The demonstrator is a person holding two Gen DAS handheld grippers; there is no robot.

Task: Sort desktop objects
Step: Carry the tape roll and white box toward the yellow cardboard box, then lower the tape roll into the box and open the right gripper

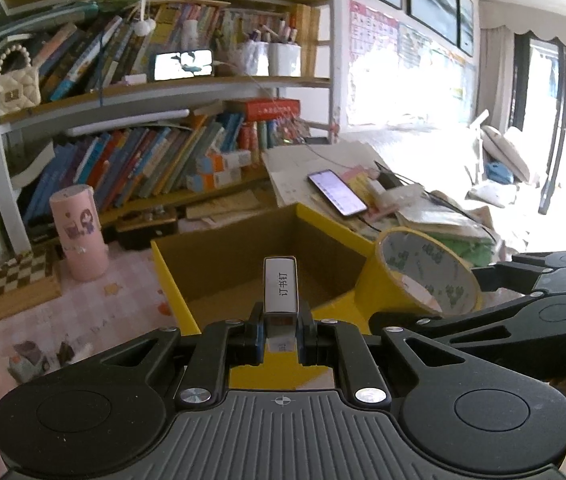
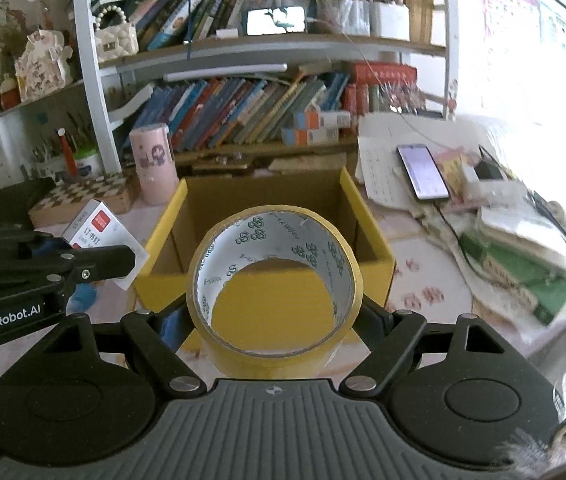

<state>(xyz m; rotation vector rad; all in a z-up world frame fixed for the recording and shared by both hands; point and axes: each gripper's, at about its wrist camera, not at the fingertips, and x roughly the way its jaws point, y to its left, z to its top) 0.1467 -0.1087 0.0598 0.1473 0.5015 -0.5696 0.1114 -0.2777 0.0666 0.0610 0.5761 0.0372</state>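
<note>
Your left gripper is clenched on a small white staple box, which stands on edge between the jaws and sits in front of the open yellow cardboard box. From the left wrist view you see only its narrow printed side; the right wrist view shows the broad face of the same staple box with its red label, tilted and held off to the left of the yellow cardboard box.

Your right gripper is grasping a roll of yellow tape, jaws spread wide against its outer sides. In the right wrist view you look straight through the core at the front wall of the cardboard box. The left wrist view shows the roll of yellow tape from the side, just beside the box's right front corner, with the right gripper behind it.

Both views show a pink cylinder standing on the tabletop left of the box and a lit phone on papers to the right. The box's brown inside shows nothing in the part you can see.
</note>
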